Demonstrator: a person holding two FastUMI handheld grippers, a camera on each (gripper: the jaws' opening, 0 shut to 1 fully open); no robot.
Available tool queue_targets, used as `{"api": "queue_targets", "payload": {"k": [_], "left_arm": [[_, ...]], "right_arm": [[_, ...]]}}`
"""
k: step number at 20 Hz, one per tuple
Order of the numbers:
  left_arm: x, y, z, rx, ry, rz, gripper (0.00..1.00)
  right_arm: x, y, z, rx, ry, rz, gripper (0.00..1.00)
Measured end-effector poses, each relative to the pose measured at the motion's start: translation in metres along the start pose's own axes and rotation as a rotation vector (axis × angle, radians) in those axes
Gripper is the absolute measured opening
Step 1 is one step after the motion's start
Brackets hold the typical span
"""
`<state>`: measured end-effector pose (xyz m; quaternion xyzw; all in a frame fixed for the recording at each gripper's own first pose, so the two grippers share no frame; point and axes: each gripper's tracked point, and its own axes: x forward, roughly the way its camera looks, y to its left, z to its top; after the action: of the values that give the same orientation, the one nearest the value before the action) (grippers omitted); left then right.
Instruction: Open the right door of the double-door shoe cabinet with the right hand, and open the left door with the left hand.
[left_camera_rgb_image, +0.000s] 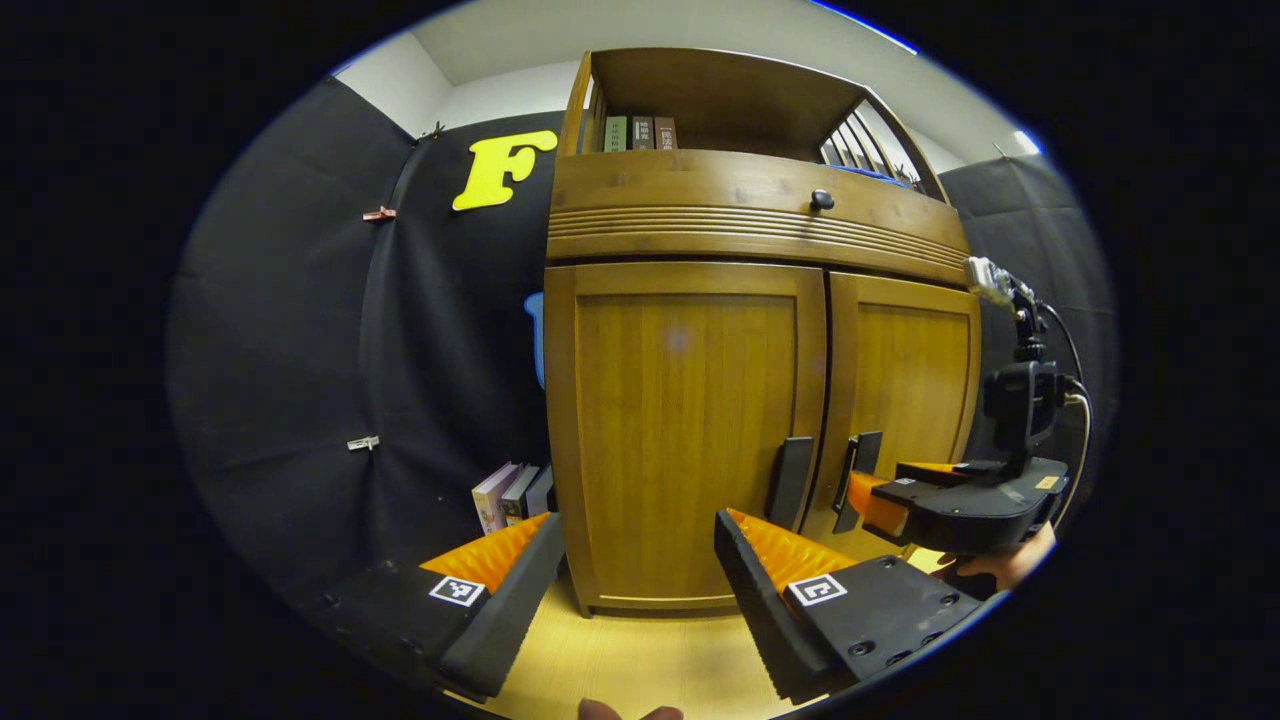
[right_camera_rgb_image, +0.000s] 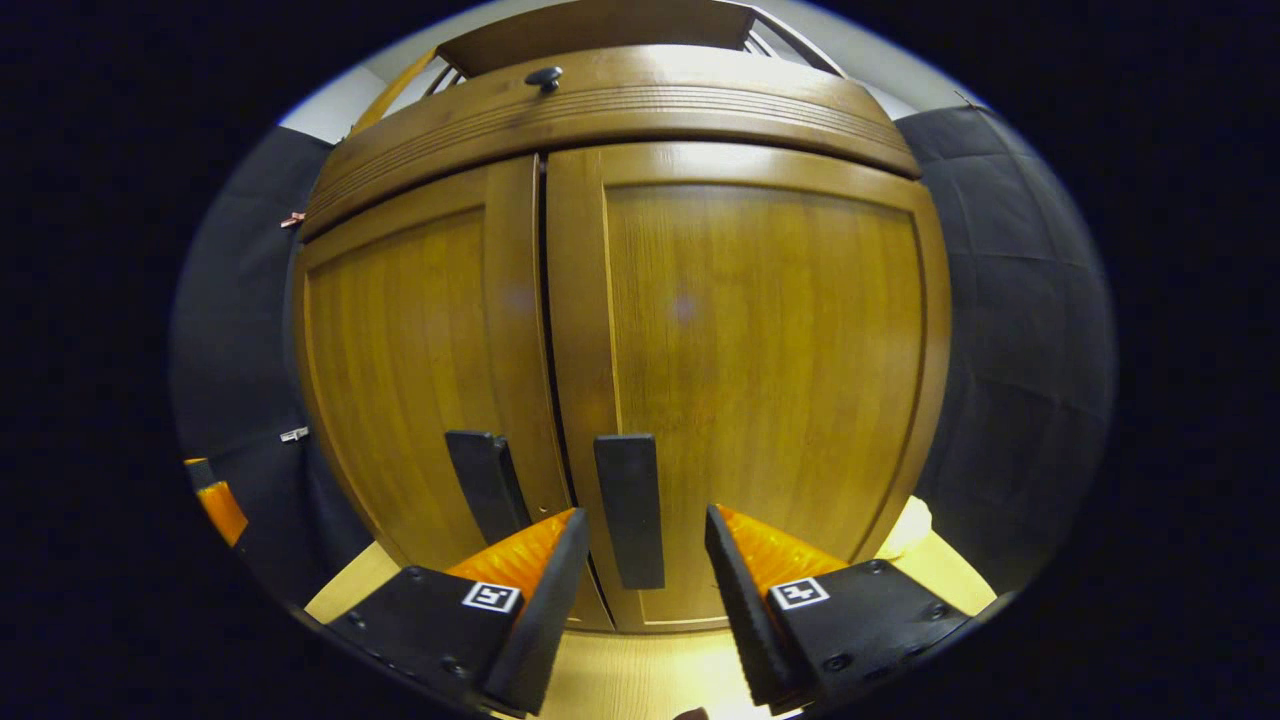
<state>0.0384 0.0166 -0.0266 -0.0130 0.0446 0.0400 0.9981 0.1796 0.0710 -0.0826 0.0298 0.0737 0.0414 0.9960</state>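
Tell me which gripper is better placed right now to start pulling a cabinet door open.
The right gripper. Its open fingers sit on either side of the right door's black handle, close to it. The left gripper sits farther back, off to one side of the left door's handle.

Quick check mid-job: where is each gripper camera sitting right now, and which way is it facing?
Left gripper view: on the left gripper, set back from the cabinet, facing the left door; own open fingers below, the right gripper at its right.
Right gripper view: on the right gripper, close in, fingers either side of the right door's handle.
Shared: both doors, both handles, the drawer knob.
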Motion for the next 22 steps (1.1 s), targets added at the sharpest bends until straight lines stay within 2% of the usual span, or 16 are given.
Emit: {"api": "queue_targets", "payload": {"k": [1, 3, 4, 5, 6, 7, 8, 9, 13, 19, 20, 22], "left_arm": [[0.003, 0.001, -0.001, 0.0, 0.003, 0.002, 0.94], [0.007, 0.001, -0.001, -0.003, 0.009, 0.007, 0.92], [0.01, 0.003, -0.001, -0.004, 0.012, 0.009, 0.94], [0.01, 0.003, -0.002, -0.003, 0.014, 0.011, 0.94], [0.012, 0.005, -0.001, -0.004, 0.015, 0.015, 0.94], [0.011, 0.005, -0.002, -0.005, 0.017, 0.018, 0.94], [0.012, 0.006, -0.002, -0.009, 0.02, 0.021, 0.94], [0.011, 0.005, -0.004, -0.014, 0.023, 0.021, 0.94], [0.01, 0.002, -0.002, -0.025, 0.023, 0.021, 0.94], [-0.004, -0.005, 0.006, -0.019, -0.006, 0.013, 0.94], [-0.007, -0.006, 0.006, -0.022, -0.007, 0.012, 0.94], [-0.013, -0.009, 0.005, -0.028, -0.006, 0.012, 0.94]], "right_arm": [[0.007, 0.002, -0.002, 0.009, 0.011, 0.004, 0.69], [0.023, 0.007, -0.009, 0.026, 0.042, 0.012, 0.51], [0.028, 0.005, -0.012, 0.022, 0.061, 0.005, 0.48], [0.034, 0.006, -0.014, 0.022, 0.058, 0.014, 0.34], [0.031, 0.006, -0.012, 0.01, 0.059, 0.024, 0.4], [0.032, 0.006, -0.011, -0.019, 0.043, 0.029, 0.34], [0.034, 0.005, -0.012, -0.046, 0.043, 0.038, 0.34], [0.029, 0.004, -0.01, -0.055, 0.043, 0.048, 0.28], [0.023, 0.007, -0.009, -0.042, 0.06, 0.097, 0.28], [0.028, 0.002, -0.004, -0.041, 0.063, 0.131, 0.28], [0.025, 0.0, -0.004, -0.035, 0.068, 0.146, 0.17], [0.026, -0.001, -0.005, -0.029, 0.074, 0.159, 0.19]]}}
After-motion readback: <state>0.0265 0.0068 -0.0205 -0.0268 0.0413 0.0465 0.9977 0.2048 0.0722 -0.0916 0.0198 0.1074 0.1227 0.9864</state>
